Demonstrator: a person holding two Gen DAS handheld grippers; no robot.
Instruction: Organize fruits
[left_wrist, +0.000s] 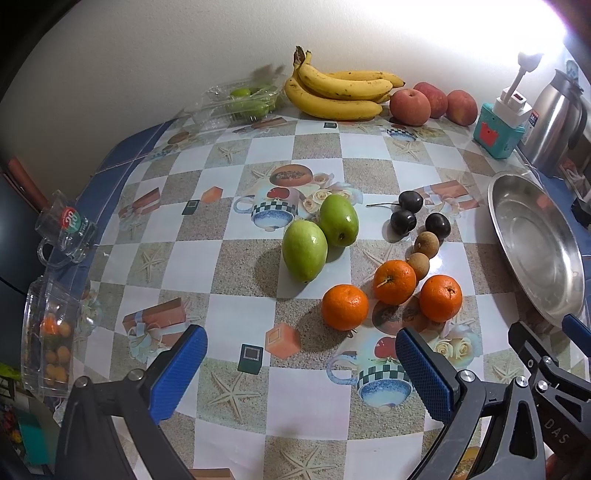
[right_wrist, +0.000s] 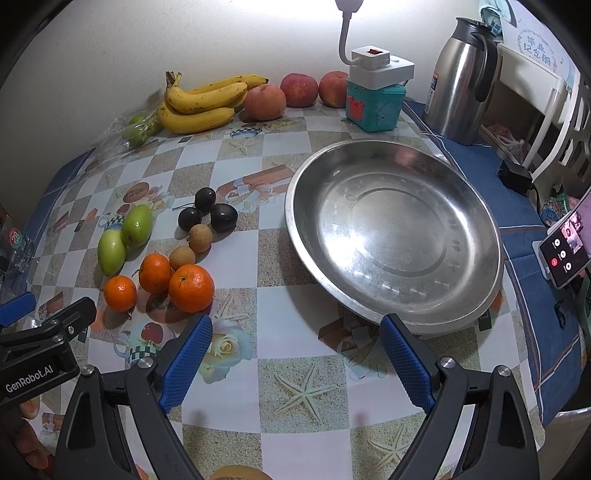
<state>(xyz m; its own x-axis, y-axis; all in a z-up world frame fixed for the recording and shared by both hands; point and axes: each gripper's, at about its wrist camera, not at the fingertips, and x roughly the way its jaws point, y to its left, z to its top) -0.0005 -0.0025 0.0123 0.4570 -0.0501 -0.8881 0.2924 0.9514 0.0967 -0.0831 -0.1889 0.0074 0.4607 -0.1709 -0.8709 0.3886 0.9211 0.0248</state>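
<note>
Steel dish (right_wrist: 480, 206) near the cloth's right edge; both tools, left (left_wrist: 301, 373) and right (right_wrist: 295, 360), spread over bare tablecloth (right_wrist: 295, 302).

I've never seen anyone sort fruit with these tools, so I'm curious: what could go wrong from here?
1. The oranges touch each other and the longans; grabbing one with an open hand-held gripper might send its neighbours rolling.
2. The dark cherries are small and round, so they may slip from the wide fingers.
3. The steel dish looks tilted; fruit dropped in may roll.
</note>
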